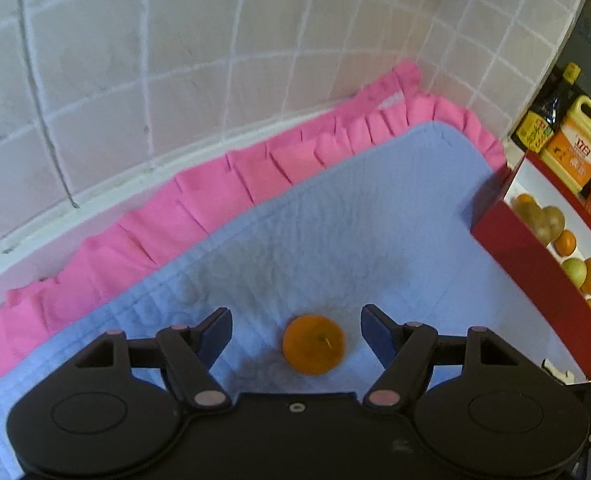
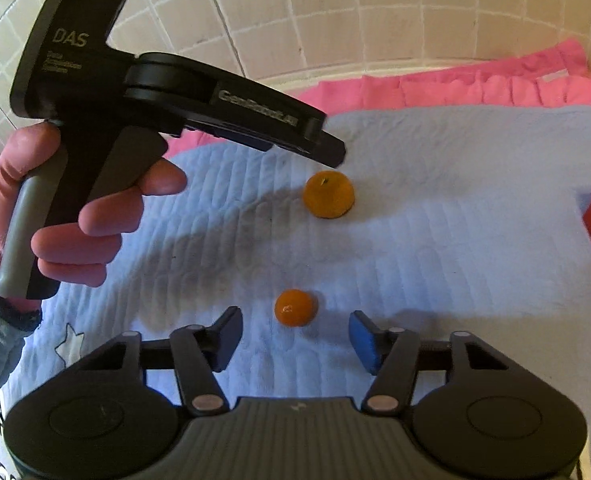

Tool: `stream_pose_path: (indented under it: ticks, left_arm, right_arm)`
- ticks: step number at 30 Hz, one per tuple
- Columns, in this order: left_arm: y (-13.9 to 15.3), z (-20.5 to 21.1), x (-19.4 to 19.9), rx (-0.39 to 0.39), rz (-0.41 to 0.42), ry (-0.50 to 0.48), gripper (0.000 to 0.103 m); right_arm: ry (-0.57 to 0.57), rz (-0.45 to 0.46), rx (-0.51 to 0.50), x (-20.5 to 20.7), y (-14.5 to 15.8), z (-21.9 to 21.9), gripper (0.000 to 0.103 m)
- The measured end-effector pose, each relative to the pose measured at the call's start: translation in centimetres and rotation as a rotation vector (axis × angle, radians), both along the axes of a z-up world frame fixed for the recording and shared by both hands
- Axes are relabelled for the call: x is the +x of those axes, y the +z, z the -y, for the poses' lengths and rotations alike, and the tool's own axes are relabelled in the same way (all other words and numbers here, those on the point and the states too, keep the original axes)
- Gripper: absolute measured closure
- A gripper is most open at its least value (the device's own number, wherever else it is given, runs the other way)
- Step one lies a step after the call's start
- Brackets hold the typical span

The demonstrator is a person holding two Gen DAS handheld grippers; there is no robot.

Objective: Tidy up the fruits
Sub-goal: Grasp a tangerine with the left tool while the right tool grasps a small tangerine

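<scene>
Oranges: two lie loose on the pale blue quilted cloth covering the worktop, well apart from each other. The larger orange sits between the spread fingers of the left hand-held gripper, touching neither; that gripper is wide open and holds nothing. The smaller orange lies just ahead of the right hand-held gripper, likewise wide open and empty. A bare hand grips the left tool's handle. A red box at the cloth's right edge contains several oranges and other fruit. Pink frilled fabric runs along the tiled wall.
</scene>
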State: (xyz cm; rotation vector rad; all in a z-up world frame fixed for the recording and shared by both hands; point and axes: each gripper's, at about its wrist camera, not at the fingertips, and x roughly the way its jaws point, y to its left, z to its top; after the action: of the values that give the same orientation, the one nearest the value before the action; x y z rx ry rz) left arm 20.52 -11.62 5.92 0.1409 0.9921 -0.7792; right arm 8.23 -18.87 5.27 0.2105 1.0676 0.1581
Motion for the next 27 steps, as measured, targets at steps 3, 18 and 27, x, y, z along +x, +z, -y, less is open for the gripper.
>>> stream_pose_path:
  ticks: [3,18,27]
  left_arm:
    - [-0.8,0.3,0.4,0.002,-0.014,-0.008,0.018]
    - [-2.8,1.9,0.5,0.03,-0.002,-0.037,0.019]
    - [-2.6,2.1,-0.2,0.036,0.02,-0.074,0.047]
  right_arm:
    - [0.01,-0.003,-0.019,0.4,-0.6,-0.3,0.052]
    - [0.057,0.004,-0.063,1.7,-1.8,-1.6,0.071]
    - [0.054,0.024,-0.105,2.2,-2.3,-2.5,0.077]
